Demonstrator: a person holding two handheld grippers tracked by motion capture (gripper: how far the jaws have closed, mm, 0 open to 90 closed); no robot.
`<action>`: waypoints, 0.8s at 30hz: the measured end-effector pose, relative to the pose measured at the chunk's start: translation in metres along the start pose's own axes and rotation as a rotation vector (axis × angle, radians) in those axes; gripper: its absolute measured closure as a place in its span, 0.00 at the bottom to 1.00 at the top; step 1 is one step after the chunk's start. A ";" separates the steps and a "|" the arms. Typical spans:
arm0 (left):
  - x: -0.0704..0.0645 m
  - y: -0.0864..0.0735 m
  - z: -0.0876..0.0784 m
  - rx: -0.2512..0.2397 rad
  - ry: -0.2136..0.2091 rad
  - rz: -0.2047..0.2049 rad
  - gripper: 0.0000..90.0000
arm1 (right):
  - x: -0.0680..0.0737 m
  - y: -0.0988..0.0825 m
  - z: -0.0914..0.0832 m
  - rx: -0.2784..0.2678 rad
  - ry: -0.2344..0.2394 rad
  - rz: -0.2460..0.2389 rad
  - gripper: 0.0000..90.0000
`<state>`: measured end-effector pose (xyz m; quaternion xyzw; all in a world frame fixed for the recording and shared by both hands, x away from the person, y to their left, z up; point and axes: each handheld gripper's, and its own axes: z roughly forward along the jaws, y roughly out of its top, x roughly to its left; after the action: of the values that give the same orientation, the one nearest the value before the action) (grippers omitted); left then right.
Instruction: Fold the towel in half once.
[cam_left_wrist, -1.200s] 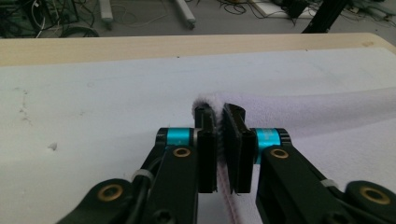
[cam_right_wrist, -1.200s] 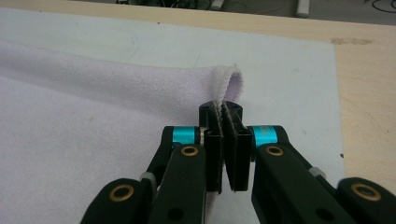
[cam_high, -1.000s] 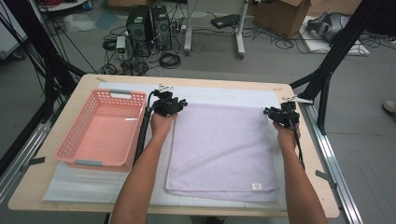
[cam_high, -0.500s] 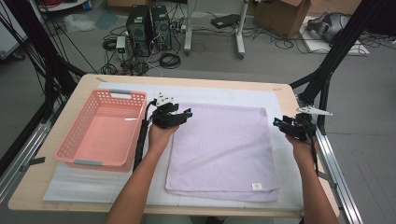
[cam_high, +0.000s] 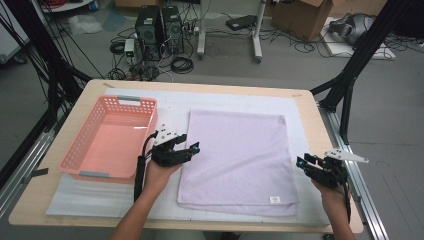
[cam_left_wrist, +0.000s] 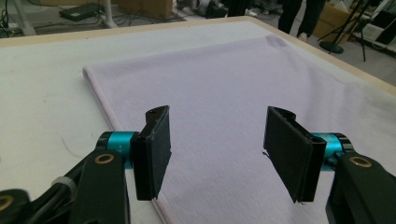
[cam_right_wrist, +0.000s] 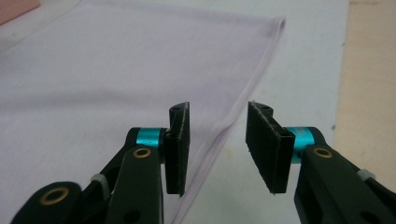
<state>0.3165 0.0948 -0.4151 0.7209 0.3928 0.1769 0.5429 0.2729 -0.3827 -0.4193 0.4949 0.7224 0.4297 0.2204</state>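
Note:
A lavender towel (cam_high: 235, 160) lies flat on a white mat (cam_high: 170, 107). My left gripper (cam_high: 187, 143) hovers at the towel's left edge, a little nearer than halfway along it. In the left gripper view its jaws (cam_left_wrist: 215, 149) stand apart over the towel (cam_left_wrist: 219, 70), holding nothing; they have just been opening. My right gripper (cam_high: 303, 165) sits just off the towel's right edge near the front corner. In the right gripper view it (cam_right_wrist: 217, 144) is open with the hem of the towel (cam_right_wrist: 116, 70) running below the gap, untouched; those jaws have just been closing.
A pink plastic basket (cam_high: 80, 145) with nothing in it stands on the table's left, close beside my left hand. The wooden table edge (cam_high: 330, 150) and a metal rail run just right of my right hand. Black stands, cables and computers stand on the floor behind.
Both hands have slid from the towel's far corners toward me along its side edges. The towel has not moved.

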 end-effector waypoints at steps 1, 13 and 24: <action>-0.001 -0.004 -0.003 0.003 -0.008 -0.006 0.46 | 0.003 -0.003 -0.001 0.012 0.004 -0.007 0.68; -0.014 -0.041 -0.046 0.030 -0.005 -0.037 0.56 | 0.031 -0.035 -0.027 0.066 0.040 -0.030 0.73; -0.035 -0.064 -0.071 0.054 0.038 -0.060 0.59 | 0.049 -0.064 -0.040 0.159 0.060 -0.101 0.86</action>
<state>0.2218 0.1204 -0.4429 0.7198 0.4289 0.1637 0.5208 0.1892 -0.3630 -0.4464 0.4608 0.7843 0.3741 0.1803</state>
